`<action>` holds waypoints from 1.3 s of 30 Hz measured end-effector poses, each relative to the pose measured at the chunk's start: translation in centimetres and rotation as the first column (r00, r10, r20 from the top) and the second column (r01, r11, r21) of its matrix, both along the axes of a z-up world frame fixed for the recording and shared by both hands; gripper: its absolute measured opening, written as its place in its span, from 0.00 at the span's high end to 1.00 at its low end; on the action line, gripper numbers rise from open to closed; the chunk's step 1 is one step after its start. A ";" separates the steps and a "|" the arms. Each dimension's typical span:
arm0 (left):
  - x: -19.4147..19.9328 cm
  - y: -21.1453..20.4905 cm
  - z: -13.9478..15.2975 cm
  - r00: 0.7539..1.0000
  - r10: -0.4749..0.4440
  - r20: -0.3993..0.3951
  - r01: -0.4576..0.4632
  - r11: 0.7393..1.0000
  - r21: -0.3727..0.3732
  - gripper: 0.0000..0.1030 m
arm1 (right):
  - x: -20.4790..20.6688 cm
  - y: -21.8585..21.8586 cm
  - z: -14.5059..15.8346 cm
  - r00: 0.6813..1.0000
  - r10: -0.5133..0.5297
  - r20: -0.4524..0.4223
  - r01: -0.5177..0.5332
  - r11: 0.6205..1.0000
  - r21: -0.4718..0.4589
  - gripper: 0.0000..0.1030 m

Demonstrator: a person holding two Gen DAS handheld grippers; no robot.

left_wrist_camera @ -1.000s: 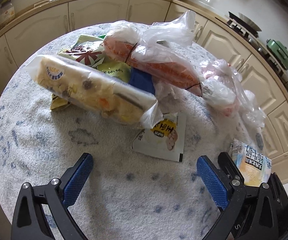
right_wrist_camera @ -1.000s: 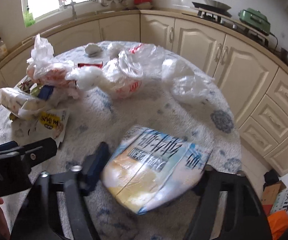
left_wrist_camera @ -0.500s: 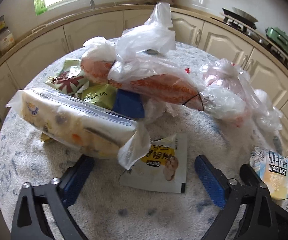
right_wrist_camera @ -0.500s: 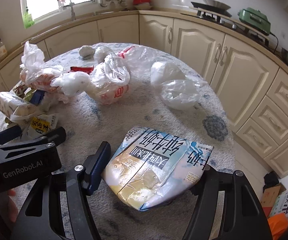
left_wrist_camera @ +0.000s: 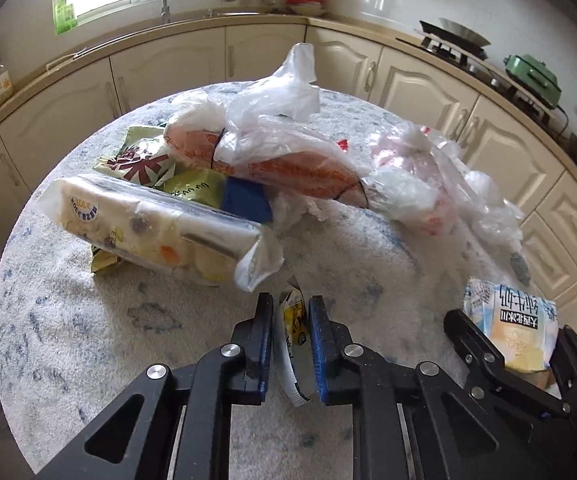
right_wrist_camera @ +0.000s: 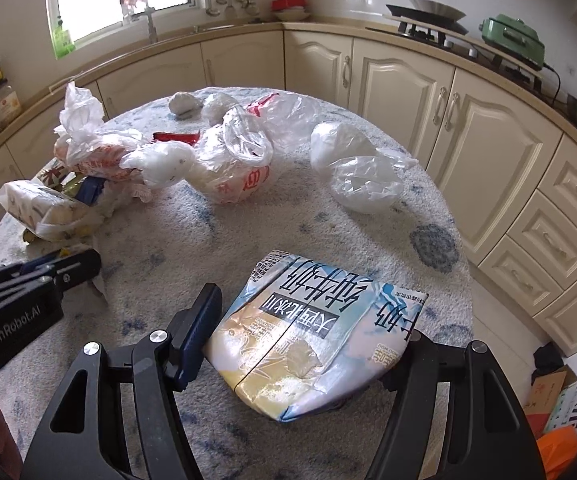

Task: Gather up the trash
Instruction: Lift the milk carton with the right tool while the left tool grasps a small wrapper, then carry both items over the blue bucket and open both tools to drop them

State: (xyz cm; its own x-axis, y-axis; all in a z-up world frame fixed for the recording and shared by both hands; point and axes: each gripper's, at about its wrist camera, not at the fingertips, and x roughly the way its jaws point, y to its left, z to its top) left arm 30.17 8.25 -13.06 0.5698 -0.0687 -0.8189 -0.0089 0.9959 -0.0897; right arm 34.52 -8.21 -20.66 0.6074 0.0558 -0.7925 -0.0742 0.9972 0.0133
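Observation:
My left gripper [left_wrist_camera: 290, 328] is shut on a small white and yellow snack packet [left_wrist_camera: 294, 332], pinched edge-up just above the round table. My right gripper [right_wrist_camera: 308, 332] is shut on a crumpled blue and white milk carton [right_wrist_camera: 320, 332], which also shows in the left wrist view [left_wrist_camera: 512, 328] at the right. A clear-wrapped pack of biscuits [left_wrist_camera: 156, 228] lies just ahead of the left gripper. Behind it are a green snack bag [left_wrist_camera: 140, 160], a blue item [left_wrist_camera: 246, 200] and an orange-printed plastic bag [left_wrist_camera: 288, 160].
The table has a white, blue-flecked cloth [right_wrist_camera: 288, 224]. More crumpled clear and white plastic bags [right_wrist_camera: 360, 176] and a red wrapper [right_wrist_camera: 176, 137] lie across its far half. Cream kitchen cabinets [right_wrist_camera: 400, 80] curve around behind. Boxes [right_wrist_camera: 568, 404] sit on the floor at right.
My left gripper was open over the snack packet lying flat; it has closed on the packet and lifted it off the cloth. My right gripper keeps hold of the carton.

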 end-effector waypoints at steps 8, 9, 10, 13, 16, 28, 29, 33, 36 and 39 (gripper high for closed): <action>-2.7 0.5 1.9 0.998 -0.061 0.014 0.061 0.998 -0.012 0.91 | -1.9 0.4 1.4 0.999 -0.004 0.035 0.004 1.000 -0.001 0.35; -3.0 0.4 2.0 0.998 -0.068 0.017 0.068 0.998 -0.014 0.91 | -2.1 0.5 1.6 0.999 -0.005 0.039 0.005 1.000 -0.002 0.35; -3.5 0.3 2.2 0.997 -0.073 0.021 0.073 0.997 -0.016 0.91 | -2.4 0.5 1.7 0.999 -0.006 0.043 0.006 1.000 -0.003 0.35; -4.8 0.1 2.8 0.996 -0.086 0.037 0.087 0.996 -0.017 0.91 | -3.2 0.3 2.3 0.998 -0.014 0.054 0.014 1.000 -0.005 0.35; -6.1 -0.2 3.4 0.994 -0.101 0.049 0.102 0.995 -0.020 0.91 | -4.2 -0.2 2.8 0.997 -0.023 0.069 0.023 1.000 -0.004 0.35; -9.2 -5.4 4.9 0.966 -0.248 0.080 0.248 0.969 0.003 0.91 | -7.8 -4.9 4.0 0.983 -0.150 0.107 0.152 0.988 -0.010 0.35; -9.3 -6.2 5.0 0.961 -0.267 0.078 0.267 0.964 0.004 0.91 | -8.2 -5.5 4.1 0.980 -0.168 0.108 0.170 0.985 -0.012 0.35; -9.7 -9.6 4.9 0.933 -0.352 0.071 0.352 0.936 0.019 0.91 | -9.8 -8.7 4.2 0.962 -0.251 0.113 0.253 0.967 -0.011 0.35; -9.9 -12.6 4.6 0.904 -0.422 0.065 0.422 0.906 0.025 0.91 | -11.1 -11.3 4.3 0.940 -0.321 0.112 0.325 0.946 -0.016 0.35; -9.7 -15.5 4.0 0.875 -0.481 0.047 0.481 0.877 0.017 0.91 | -12.6 -14.1 4.2 0.911 -0.398 0.105 0.403 0.915 -0.024 0.35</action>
State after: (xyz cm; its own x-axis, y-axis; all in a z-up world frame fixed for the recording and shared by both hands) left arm 20.50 -7.23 -9.08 0.5058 -0.3408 -0.7924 0.4757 0.8765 -0.0733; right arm 21.96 -22.28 -16.44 0.6446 -0.2422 -0.7251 0.3329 0.9428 -0.0190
